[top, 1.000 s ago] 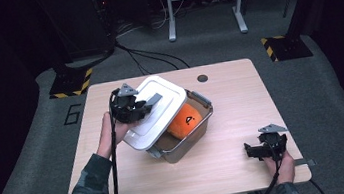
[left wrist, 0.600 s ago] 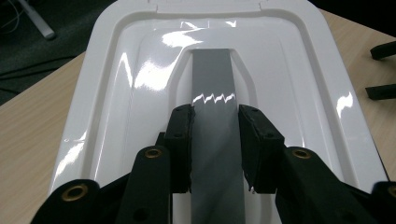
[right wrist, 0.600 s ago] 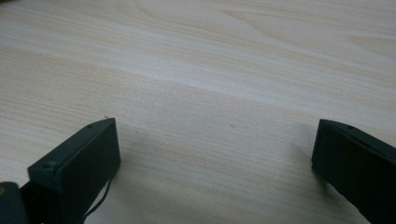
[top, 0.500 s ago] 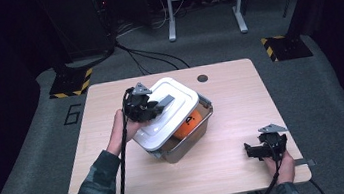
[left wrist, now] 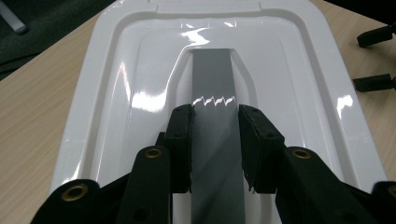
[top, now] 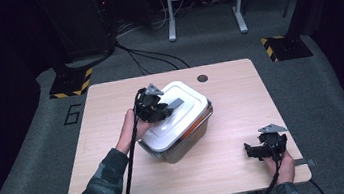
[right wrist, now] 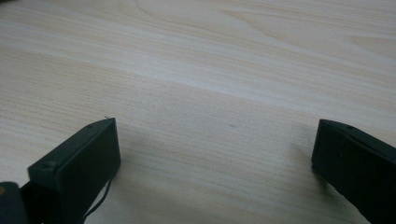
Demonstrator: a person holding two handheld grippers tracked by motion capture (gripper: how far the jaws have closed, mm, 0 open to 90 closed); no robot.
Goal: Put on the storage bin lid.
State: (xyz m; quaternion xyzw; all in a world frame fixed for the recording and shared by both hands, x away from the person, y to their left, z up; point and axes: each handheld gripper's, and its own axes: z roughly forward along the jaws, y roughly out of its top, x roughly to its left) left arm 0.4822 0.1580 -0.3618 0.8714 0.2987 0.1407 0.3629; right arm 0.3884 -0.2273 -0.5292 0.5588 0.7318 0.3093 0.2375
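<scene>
Lid sat on the metal container near the middle of the counter, turned askew to the counter's edges. Left tool was clamped on the lid's grey handle strip; in the left gripper view both black jaws pressed flat against the strip's two sides, closed down to its width. Right tool rested low near the counter's near right corner, well apart from the container, jaws spread wide over bare wood, holding nothing.

Seating could not be confirmed all round: a dark gap showed under the rim on the right side, so the lid may have been riding slightly proud there.

Risks as judged:
- Glossy lid, narrow strip. A sideways pull could let the strip slide through the pads.
- Pressing down off-centre could jam one corner and leave the opposite edge up.
- Container unbraced by the right tool, so any push could skid it across the counter, or tip it toward the near edge.
- Release before the rim settled could leave the lid cocked.
</scene>
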